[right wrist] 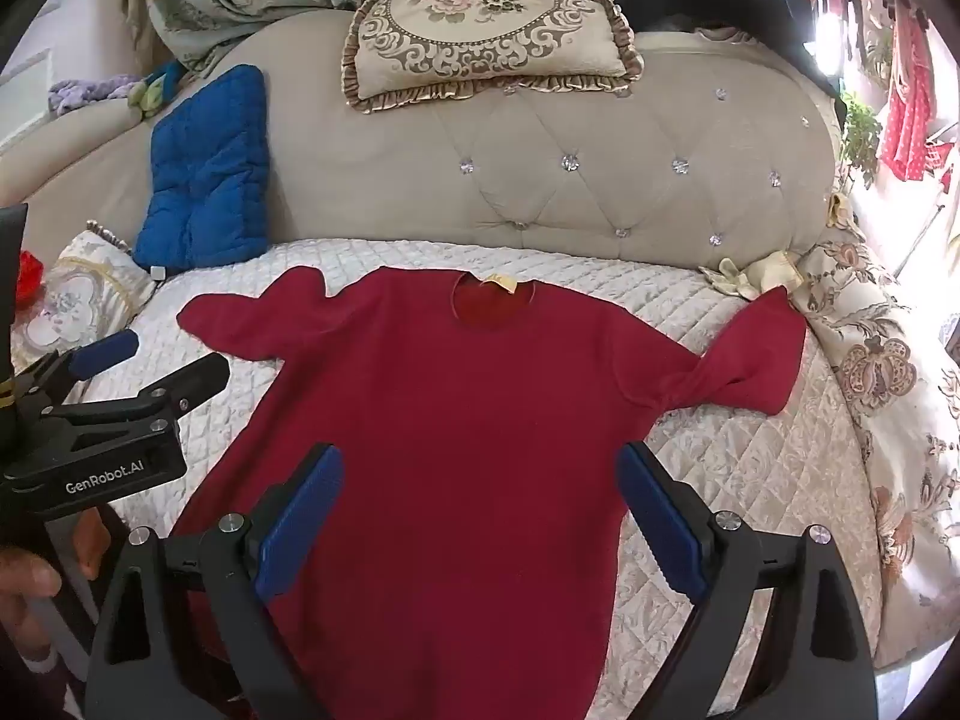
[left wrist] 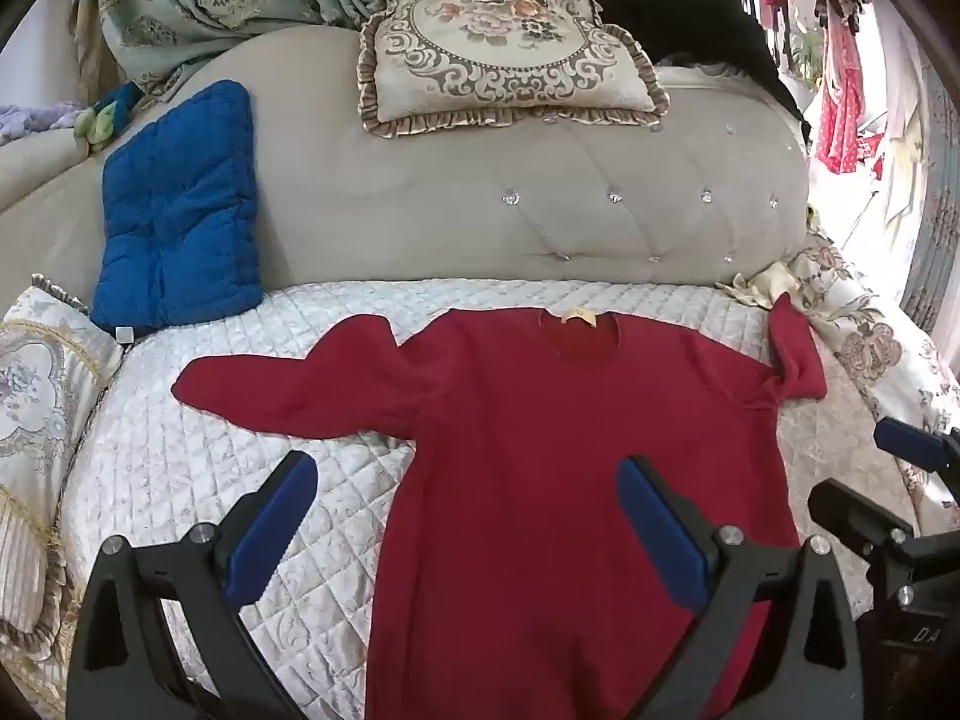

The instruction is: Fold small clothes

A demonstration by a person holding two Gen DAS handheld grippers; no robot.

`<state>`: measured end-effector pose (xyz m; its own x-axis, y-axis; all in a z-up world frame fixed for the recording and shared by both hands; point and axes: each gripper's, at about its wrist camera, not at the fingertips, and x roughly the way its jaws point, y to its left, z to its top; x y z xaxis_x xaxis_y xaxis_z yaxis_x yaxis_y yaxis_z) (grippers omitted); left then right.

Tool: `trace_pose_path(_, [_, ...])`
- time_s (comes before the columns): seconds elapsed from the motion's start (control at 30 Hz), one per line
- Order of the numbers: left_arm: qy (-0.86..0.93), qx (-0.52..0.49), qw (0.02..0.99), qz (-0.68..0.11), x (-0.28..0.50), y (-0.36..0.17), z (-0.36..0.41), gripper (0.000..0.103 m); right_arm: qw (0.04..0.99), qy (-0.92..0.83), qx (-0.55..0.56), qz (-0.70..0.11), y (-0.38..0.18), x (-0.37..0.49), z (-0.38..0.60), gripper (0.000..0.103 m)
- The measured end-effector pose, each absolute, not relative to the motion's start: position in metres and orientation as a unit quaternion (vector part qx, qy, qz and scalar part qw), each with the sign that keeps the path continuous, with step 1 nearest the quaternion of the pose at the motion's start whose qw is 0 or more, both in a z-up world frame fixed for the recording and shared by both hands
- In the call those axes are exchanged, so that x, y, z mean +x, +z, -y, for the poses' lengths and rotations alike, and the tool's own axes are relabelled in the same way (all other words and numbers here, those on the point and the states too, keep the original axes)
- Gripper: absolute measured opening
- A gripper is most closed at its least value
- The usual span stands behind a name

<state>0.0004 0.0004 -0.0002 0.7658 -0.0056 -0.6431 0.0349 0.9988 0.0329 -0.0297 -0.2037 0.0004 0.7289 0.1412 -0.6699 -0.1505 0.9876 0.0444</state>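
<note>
A dark red long-sleeved sweater (left wrist: pixel 540 420) (right wrist: pixel 468 384) lies flat, collar away from me, on a white quilted cover (left wrist: pixel 198 480) (right wrist: pixel 750 468). Its left sleeve (left wrist: pixel 270 384) stretches out sideways. The right sleeve (right wrist: pixel 744 366) is twisted near the shoulder. My left gripper (left wrist: pixel 465 474) stands open above the sweater's left side, one finger over the quilt and one over the red cloth. My right gripper (right wrist: pixel 480 456) hangs open over the sweater's body, with nothing between its blue pads. Each gripper also shows at the edge of the other's view: the right gripper (left wrist: pixel 864 474), the left gripper (right wrist: pixel 162 360).
A tufted beige backrest (left wrist: pixel 480 198) runs behind the cover. A blue cushion (left wrist: pixel 180 210) leans on it at the left and a floral frilled pillow (left wrist: pixel 504 42) sits on top. Another pillow (left wrist: pixel 36 396) lies far left, a floral blanket (right wrist: pixel 870 372) on the right. A hand (right wrist: pixel 24 576) shows low left.
</note>
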Motion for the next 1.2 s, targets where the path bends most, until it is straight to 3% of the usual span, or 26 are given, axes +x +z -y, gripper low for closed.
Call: trace_pose_path(1.2, [-0.008,-0.014,0.908,-0.419,0.053,-0.053,-0.029,0.101,0.919,0.048,-0.004,-0.390,-0.032,0.022,0.197,0.075])
